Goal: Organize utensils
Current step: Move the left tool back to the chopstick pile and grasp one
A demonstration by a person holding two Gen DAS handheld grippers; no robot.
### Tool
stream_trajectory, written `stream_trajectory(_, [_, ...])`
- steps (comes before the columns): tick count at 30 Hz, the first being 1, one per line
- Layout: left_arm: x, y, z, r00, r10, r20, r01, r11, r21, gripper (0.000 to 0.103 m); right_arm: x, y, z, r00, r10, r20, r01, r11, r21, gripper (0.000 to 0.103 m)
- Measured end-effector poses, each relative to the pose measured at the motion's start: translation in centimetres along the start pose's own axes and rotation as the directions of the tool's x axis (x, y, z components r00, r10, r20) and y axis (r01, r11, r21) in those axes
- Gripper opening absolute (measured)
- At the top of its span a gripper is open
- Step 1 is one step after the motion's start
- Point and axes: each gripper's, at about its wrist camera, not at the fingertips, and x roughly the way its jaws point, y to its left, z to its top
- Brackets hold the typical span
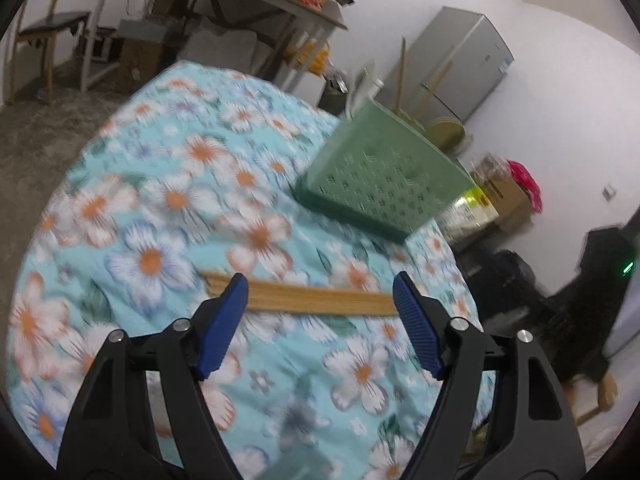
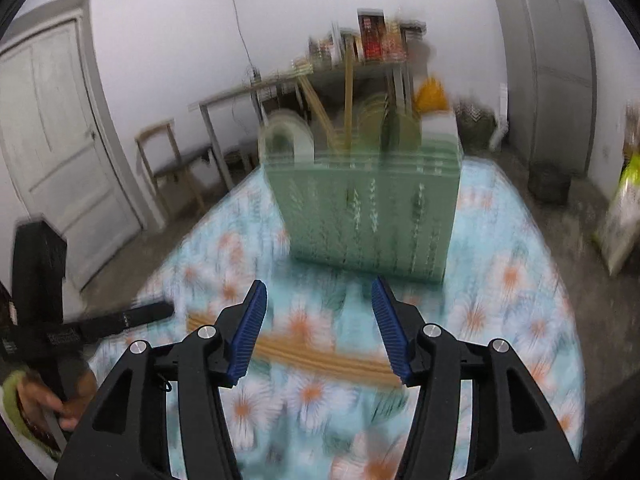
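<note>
Left wrist view shows the left tongs (image 1: 320,298) standing apart over a table (image 1: 132,216) draped in a turquoise cloth with white and orange flowers. A bundle of wooden chopsticks (image 1: 316,300) lies flat on the cloth, crosswise beyond the two blue pads (image 1: 224,324); the pads do not press on it. Farther off and to the right stands a green perforated rack (image 1: 384,184), near the table's right edge.

From the right wrist view, much blurred, the right tongs (image 2: 318,320) are likewise apart with nothing clamped. The chopsticks (image 2: 320,354) lie on the cloth below and between the blue pads (image 2: 248,332), running from near left toward the right. The green rack (image 2: 372,216) stands straight ahead at the far side of the table (image 2: 516,280), holding upright chopsticks and what look like plates. At the left edge, a hand (image 2: 60,396) grips the handle of the other black tool.
</note>
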Motion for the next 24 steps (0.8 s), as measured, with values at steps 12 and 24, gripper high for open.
stream_trajectory(12, [4.1,9.7,-2.5,0.973,-0.228,-0.025,0.164,0.768,-0.619,0.028,2.4,2.7,-5.6,0.991,0.039,-0.130,-0.038,0.999,0.006,0.053])
stream_trajectory(24, [2.5,10.4,-3.1,0.988,-0.156,0.011,0.124,0.738,-0.663,0.009,2.8,1.4,-5.8,0.989,0.069,-0.130,-0.061,0.996,0.067,0.053])
